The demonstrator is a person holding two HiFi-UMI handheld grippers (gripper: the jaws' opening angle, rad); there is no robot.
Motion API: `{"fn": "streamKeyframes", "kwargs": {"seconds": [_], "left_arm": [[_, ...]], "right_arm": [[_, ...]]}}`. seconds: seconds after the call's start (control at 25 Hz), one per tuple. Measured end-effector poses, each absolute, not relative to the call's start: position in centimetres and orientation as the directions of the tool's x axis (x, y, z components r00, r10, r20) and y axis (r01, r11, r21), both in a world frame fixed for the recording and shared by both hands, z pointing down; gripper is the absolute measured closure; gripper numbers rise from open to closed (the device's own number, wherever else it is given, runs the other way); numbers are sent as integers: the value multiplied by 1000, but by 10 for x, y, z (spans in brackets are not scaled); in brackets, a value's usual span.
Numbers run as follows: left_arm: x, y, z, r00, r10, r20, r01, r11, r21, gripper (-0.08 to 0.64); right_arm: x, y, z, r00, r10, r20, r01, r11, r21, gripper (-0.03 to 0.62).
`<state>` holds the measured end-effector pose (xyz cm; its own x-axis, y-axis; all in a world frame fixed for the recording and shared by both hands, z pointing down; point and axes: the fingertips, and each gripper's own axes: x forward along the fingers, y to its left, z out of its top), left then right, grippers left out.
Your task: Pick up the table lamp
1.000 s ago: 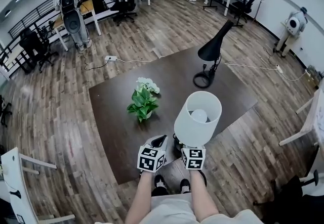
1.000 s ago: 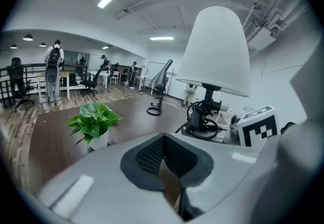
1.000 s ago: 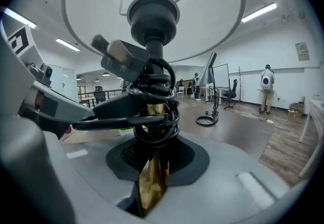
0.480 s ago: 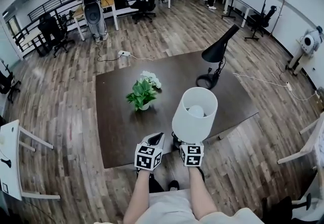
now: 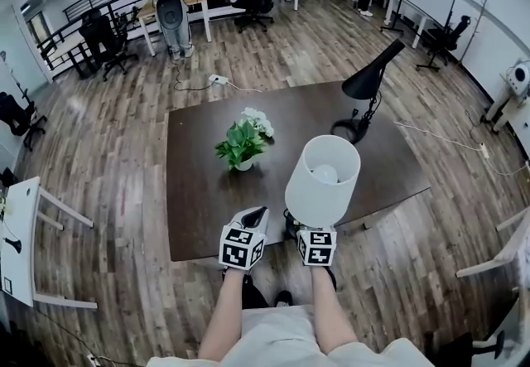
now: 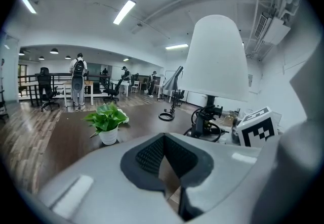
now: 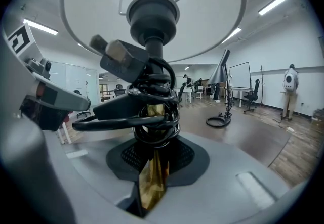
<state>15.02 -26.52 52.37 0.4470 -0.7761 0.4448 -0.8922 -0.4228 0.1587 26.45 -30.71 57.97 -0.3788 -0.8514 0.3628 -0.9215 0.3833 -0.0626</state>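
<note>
The table lamp has a white drum shade (image 5: 323, 179) with a bulb inside, and a black cord coiled round its stem (image 7: 152, 117). My right gripper (image 5: 303, 230) is shut on the gold stem (image 7: 151, 182) just below the coil, at the near edge of the dark table (image 5: 207, 191). The shade fills the top of the right gripper view. In the left gripper view the lamp (image 6: 215, 58) stands to the right. My left gripper (image 5: 257, 214) is beside the lamp on its left, shut and empty (image 6: 163, 139). Whether the lamp's base rests on the table is hidden.
A potted green plant (image 5: 242, 144) stands mid-table. A black desk lamp (image 5: 368, 88) with a ring base stands at the table's far right. A white chair (image 5: 25, 241) is at the left. Desks, chairs and people stand at the back of the room.
Both grippers and the lamp have come back toward the table's near edge. The right gripper's hold on the stem is unchanged.
</note>
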Motion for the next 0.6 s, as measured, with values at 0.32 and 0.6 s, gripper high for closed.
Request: {"fn": "streamKeyframes", "kwargs": {"seconds": [0.32, 0.6], "left_arm": [[150, -263, 521, 426, -791, 439, -903, -404, 148, 558], [149, -259, 527, 421, -795, 437, -906, -395, 153, 558]], "right_arm": [[262, -306, 578, -397, -843, 363, -914, 401, -66, 497], [264, -305, 584, -388, -846, 367, -917, 392, -66, 497]]}}
